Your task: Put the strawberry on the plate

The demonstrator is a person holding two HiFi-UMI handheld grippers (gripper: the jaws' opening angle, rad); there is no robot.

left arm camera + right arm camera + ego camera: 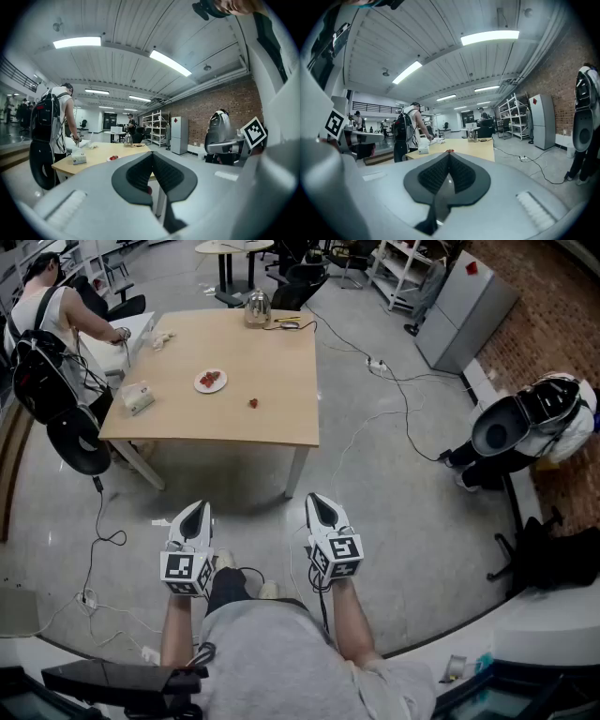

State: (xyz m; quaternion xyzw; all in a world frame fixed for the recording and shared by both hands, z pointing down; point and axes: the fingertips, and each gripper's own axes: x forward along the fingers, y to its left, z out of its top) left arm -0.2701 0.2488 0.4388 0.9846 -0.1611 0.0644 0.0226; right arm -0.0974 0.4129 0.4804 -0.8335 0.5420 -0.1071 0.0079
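On the wooden table (281, 418) at the far side of the floor sits a white plate (211, 381) with red fruit on it. To its right a lone strawberry (253, 403) lies on the tabletop. Both grippers hang low in front of the person, well short of the table. The left gripper (200, 508) is shut with nothing held, its pads meeting (152, 154). The right gripper (319, 500) is shut and empty too (449, 154). In the right gripper view the strawberry (449, 151) peeks just over the jaw tips. In the left gripper view the plate (114, 158) shows on the table.
A tissue box (138, 397) and a kettle (257, 308) stand on the table. A person with a backpack (42, 343) stands at its left end. Cables (375, 418) trail over the grey floor, and a seated person (525, 427) is at the right by the brick wall.
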